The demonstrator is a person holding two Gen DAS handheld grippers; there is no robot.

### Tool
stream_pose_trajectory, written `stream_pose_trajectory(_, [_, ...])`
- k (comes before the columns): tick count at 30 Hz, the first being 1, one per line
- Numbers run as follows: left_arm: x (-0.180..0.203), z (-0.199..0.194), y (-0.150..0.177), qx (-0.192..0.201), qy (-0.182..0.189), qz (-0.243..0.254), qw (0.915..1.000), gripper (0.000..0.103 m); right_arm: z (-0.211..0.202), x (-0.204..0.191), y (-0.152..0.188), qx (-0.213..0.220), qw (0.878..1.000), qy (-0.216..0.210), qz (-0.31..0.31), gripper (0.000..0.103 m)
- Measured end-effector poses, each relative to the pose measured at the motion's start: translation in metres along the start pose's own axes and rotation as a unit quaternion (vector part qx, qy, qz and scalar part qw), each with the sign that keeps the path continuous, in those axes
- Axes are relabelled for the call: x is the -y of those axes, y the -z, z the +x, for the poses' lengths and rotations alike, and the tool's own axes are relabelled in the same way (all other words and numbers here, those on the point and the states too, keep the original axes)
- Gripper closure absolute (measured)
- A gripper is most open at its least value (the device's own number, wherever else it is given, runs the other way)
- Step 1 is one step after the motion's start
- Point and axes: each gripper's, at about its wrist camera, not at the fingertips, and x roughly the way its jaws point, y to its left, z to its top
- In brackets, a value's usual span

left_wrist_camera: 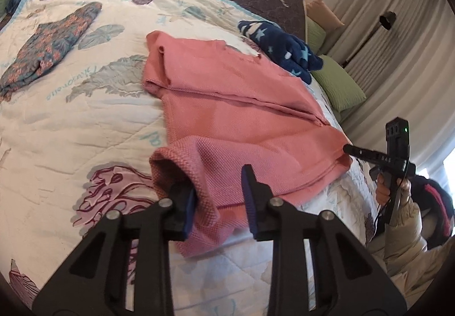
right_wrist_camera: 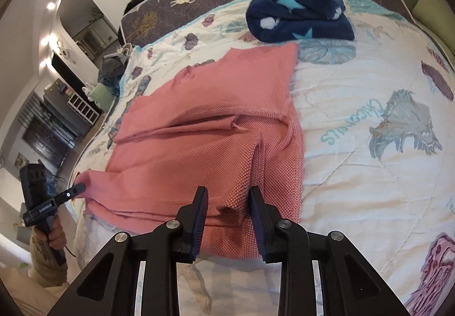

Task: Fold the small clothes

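Both jaws stand apart: the left gripper (left_wrist_camera: 220,199) straddles a sleeve of the pink knit shirt (left_wrist_camera: 241,122) and the right gripper (right_wrist_camera: 227,216) straddles its other sleeve, neither pinching. That waffle-textured shirt lies on the white printed quilt (right_wrist_camera: 355,145), with a navy star fleece (right_wrist_camera: 298,14) beyond and a floral garment (left_wrist_camera: 48,43) well apart.

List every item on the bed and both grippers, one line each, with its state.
Pink shirt: spread on the quilt, partly folded.
Left gripper: open, straddling a shirt sleeve.
Right gripper: open, around a raised fold of shirt.
Navy star garment: bunched, unfolded.
Floral garment: lying loose on the quilt.
Quilt: spread flat.
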Motion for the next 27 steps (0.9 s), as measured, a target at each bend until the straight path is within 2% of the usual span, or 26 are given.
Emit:
stream_pose_trajectory(3, [-0.004,0.006,-0.003,-0.008,-0.005,-0.015,0.9998,0.075,0.007,-0.001,0.000,-0.009,1.000,-0.004,0.004,0.072])
stream_pose_trajectory(4, [-0.005,0.007,-0.003,-0.008,-0.006,-0.017,0.9998,0.081,0.009,-0.002,-0.001,-0.009,1.000,-0.004,0.003,0.072])
stream_pose_trajectory(5, [-0.005,0.008,-0.004,-0.006,-0.007,-0.018,0.9998,0.092,0.011,-0.002,-0.003,-0.009,1.000,-0.001,0.002,0.078])
stream_pose_trajectory(6, [-0.005,0.007,-0.005,-0.004,-0.008,-0.018,0.9998,0.096,0.012,-0.003,-0.005,-0.008,1.000,0.002,0.003,0.089])
stream_pose_trajectory(7, [-0.005,0.006,-0.007,-0.003,-0.008,-0.020,0.9998,0.097,0.012,-0.002,-0.007,-0.005,1.000,0.009,0.008,0.098])
stream_pose_trajectory(8, [-0.005,0.003,-0.009,0.002,-0.004,-0.024,0.9997,0.097,0.010,-0.002,-0.009,0.001,1.000,0.010,0.015,0.098])
stream_pose_trajectory(11, [-0.003,-0.013,-0.022,0.029,0.011,-0.030,0.9991,0.097,-0.009,-0.003,-0.014,0.036,0.998,-0.026,0.038,0.098])
stream_pose_trajectory(13, [0.000,-0.023,-0.036,0.045,0.025,-0.025,0.9984,0.097,-0.022,-0.005,-0.018,0.058,0.996,-0.052,0.046,0.098])
stream_pose_trajectory(15, [0.005,-0.029,-0.047,0.056,0.025,-0.015,0.9980,0.097,-0.034,-0.009,-0.026,0.072,0.994,-0.066,0.046,0.098])
stream_pose_trajectory(19, [0.015,-0.031,-0.065,0.071,0.021,0.007,0.9973,0.097,-0.046,-0.015,-0.039,0.092,0.994,-0.044,0.037,0.098])
stream_pose_trajectory(27, [0.028,-0.019,-0.091,0.070,0.024,0.025,0.9970,0.097,-0.054,-0.012,-0.057,0.105,0.992,-0.045,0.056,0.098])
